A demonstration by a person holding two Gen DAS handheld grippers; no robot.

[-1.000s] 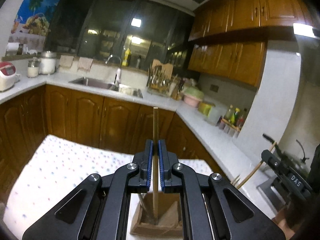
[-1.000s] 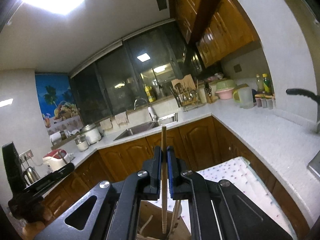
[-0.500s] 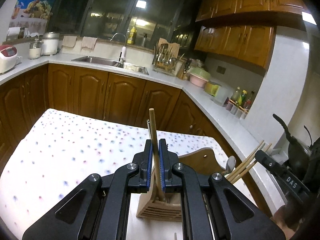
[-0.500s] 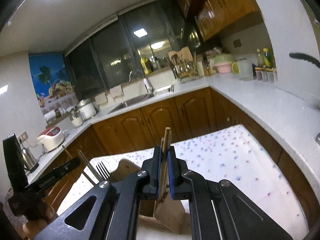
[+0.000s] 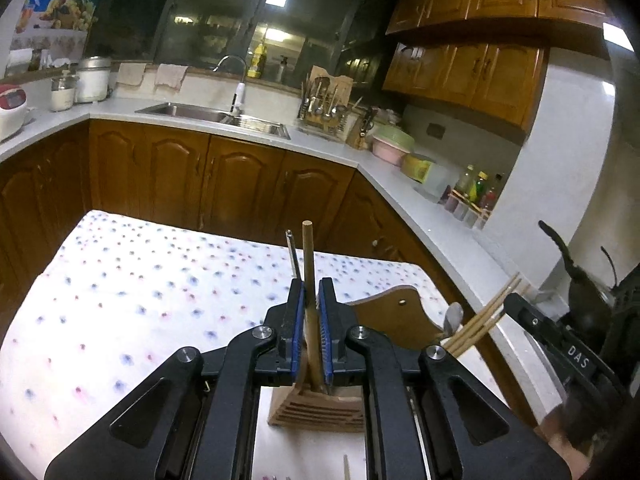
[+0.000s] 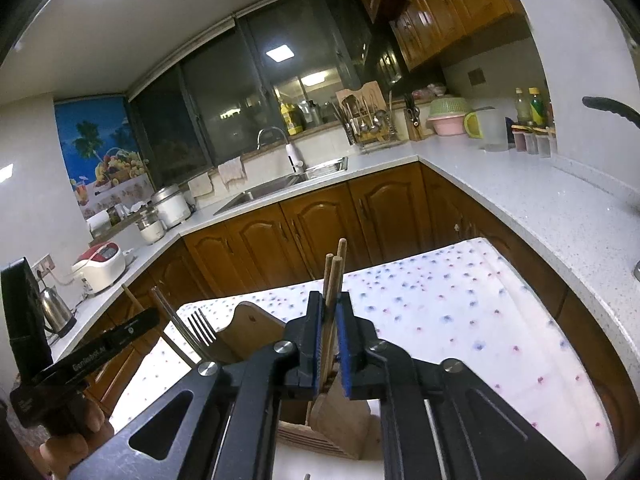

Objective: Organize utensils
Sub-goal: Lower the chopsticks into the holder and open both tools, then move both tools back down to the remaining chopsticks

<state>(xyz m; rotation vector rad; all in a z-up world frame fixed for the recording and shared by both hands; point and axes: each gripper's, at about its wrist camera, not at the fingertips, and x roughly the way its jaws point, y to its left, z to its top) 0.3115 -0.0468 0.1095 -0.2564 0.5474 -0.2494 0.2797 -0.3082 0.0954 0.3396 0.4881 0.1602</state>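
A wooden utensil holder (image 5: pixel 320 406) stands on the dotted tablecloth (image 5: pixel 140 300); it also shows in the right wrist view (image 6: pixel 340 424). My left gripper (image 5: pixel 311 332) is opening around an upright chopstick (image 5: pixel 308 256) whose lower end sits in the holder; a metal utensil handle (image 5: pixel 291 248) stands beside it. My right gripper (image 6: pixel 330 340) is opening around a chopstick (image 6: pixel 338 268) that stands with a second one in the holder. A fork (image 6: pixel 202 326) and a spoon (image 5: pixel 452 316) stick out of the holder. More chopsticks (image 5: pixel 484 320) lean out at the right.
The table (image 6: pixel 460 320) stands before an L-shaped counter (image 5: pixel 400 184) with a sink (image 5: pixel 216 114), a utensil rack (image 5: pixel 324 108), bowls (image 5: pixel 390 144) and bottles (image 5: pixel 472 192). A rice cooker (image 6: pixel 100 264) and kettle (image 6: pixel 56 308) stand at the left.
Both grippers have come down, putting the chopsticks' lower ends deeper in the holder. Both pairs of jaws have begun to part.
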